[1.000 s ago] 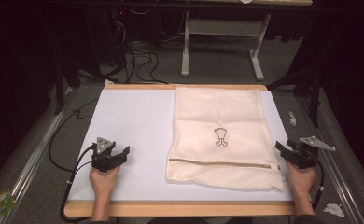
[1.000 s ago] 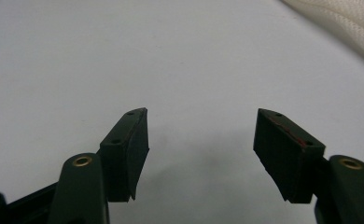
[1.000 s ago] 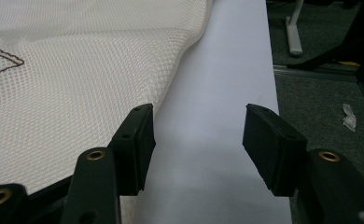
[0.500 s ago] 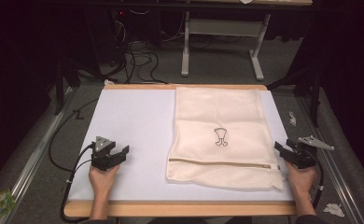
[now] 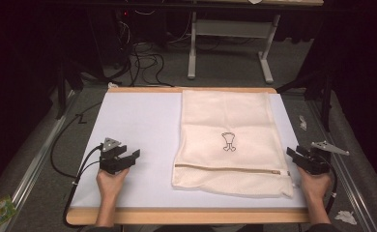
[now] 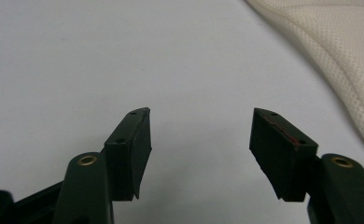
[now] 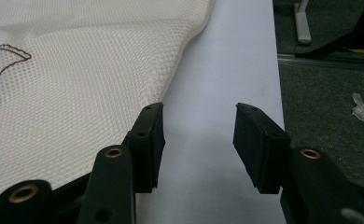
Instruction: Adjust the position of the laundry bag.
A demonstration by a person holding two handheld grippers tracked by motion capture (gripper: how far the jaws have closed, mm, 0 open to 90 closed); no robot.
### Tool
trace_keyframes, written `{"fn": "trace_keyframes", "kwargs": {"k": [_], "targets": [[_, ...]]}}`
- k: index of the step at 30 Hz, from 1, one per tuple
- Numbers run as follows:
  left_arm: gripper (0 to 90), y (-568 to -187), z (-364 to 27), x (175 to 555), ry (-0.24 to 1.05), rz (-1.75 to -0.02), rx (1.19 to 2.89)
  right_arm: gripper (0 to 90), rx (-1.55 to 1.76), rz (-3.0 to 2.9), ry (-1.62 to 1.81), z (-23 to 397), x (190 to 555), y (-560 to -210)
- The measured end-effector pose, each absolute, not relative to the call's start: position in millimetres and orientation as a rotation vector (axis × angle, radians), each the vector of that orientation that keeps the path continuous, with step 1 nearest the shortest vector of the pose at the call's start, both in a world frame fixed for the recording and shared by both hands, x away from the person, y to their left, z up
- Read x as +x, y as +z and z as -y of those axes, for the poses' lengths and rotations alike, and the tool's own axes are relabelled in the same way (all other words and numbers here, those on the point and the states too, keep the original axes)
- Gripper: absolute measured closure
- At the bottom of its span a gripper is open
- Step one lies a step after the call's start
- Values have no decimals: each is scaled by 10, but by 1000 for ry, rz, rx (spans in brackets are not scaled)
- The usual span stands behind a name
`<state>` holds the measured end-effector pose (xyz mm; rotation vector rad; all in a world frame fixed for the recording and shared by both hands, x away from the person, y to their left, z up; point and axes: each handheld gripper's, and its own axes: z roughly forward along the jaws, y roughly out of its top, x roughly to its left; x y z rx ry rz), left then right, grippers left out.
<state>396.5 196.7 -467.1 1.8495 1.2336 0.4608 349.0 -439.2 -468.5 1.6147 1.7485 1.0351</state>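
A cream mesh bag lies flat on the right half of the white table top, with a small brown emblem and a zipper near its front end. My left gripper rests low at the front left, open, with bare table between its jaws; the bag's edge lies off to its right. My right gripper sits at the bag's front right corner. Its jaws have just been closing and still stand open over the bare strip beside the bag.
The table's right edge runs close beside the right gripper, with dark floor and a paper scrap beyond. Cables trail off the left side. A metal frame stands behind the table.
Both hands keep their places and the bag lies as before. The right gripper's jaws look slightly narrower.
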Motion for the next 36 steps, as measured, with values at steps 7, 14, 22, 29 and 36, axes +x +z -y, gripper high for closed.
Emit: {"fn": "trace_keyframes", "kwargs": {"k": [7,14,22,29,36], "targets": [[384,-4602,-1773,3991,423,-1197,1890,561,1585,-1772,1040,4354,3452,-4595],[382,-4563,-1550,4035,385,-1176,1934,600,1575,-1824,1054,4292,3443,-4537],[398,-4489,-1337,4073,342,-1133,1924,555,1578,-1883,1044,4213,3496,-4501],[414,-4426,-1065,4138,320,-1085,1985,554,1570,-1922,1039,4163,3543,-4493],[423,-4399,-854,4202,295,-1066,1988,514,1630,-1934,1017,4126,3646,-4500]]}}
